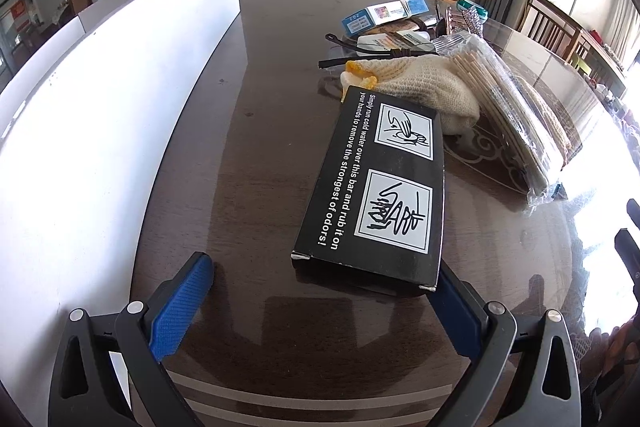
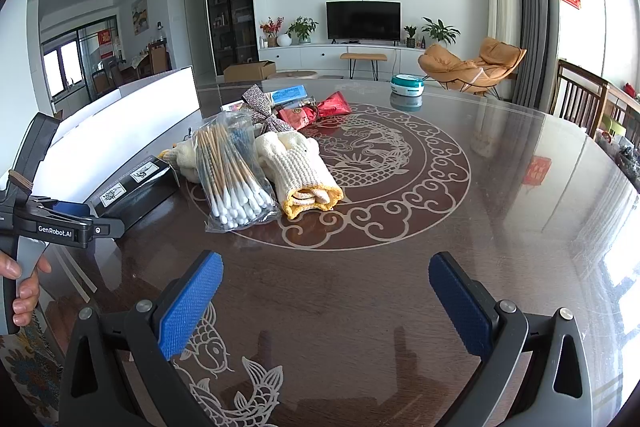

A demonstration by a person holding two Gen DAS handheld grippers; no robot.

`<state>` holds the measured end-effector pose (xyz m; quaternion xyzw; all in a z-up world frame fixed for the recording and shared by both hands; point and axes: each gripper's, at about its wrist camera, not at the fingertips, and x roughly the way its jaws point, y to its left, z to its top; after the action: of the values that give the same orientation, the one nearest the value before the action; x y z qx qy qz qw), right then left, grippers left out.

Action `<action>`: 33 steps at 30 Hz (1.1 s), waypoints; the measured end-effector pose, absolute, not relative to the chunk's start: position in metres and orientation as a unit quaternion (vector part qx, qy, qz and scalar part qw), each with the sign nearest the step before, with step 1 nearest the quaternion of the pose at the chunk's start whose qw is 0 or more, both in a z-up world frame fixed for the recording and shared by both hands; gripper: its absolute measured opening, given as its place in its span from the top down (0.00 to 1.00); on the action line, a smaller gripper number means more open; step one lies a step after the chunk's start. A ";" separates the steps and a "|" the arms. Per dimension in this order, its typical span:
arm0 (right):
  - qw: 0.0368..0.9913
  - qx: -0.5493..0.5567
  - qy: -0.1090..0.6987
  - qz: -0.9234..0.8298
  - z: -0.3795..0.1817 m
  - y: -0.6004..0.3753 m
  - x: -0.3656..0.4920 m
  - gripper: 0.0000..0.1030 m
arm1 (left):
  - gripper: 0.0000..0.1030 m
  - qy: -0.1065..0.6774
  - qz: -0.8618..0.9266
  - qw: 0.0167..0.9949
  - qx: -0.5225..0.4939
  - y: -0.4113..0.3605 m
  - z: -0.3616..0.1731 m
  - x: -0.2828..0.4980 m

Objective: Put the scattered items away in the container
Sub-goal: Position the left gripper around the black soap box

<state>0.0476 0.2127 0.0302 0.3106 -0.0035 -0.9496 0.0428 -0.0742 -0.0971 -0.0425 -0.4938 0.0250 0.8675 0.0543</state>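
While daylight is glaring off the glossy dark table (image 2: 500, 195) with its pale dragon inlay, both grippers are hovering wide open, holding nothing. The left gripper (image 1: 320, 291) is facing the black box (image 1: 372, 187), lying flat beside the white container (image 1: 120, 87); the right gripper (image 2: 326, 287) is facing bagged cotton swabs (image 2: 236, 171) and knitted gloves (image 2: 304, 167).

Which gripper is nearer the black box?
Left. The left gripper is open right at the near end of the black box; the right gripper hangs open over bare table, well off.
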 end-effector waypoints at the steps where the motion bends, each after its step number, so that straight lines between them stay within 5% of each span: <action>1: 0.043 0.311 -0.003 -0.950 0.030 0.213 0.048 0.00 | 0.00 0.030 0.867 0.052 -0.494 -0.096 -0.043 -0.075; 33: 0.042 0.312 -0.004 -0.949 0.028 0.212 0.047 0.00 | 0.00 0.059 0.873 0.102 -0.473 -0.040 -0.042 -0.086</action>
<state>0.0475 0.2122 0.0283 0.3124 -0.0037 -0.9490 0.0422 -0.0860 -0.0396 -0.0419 -0.4731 0.0593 0.8731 0.1022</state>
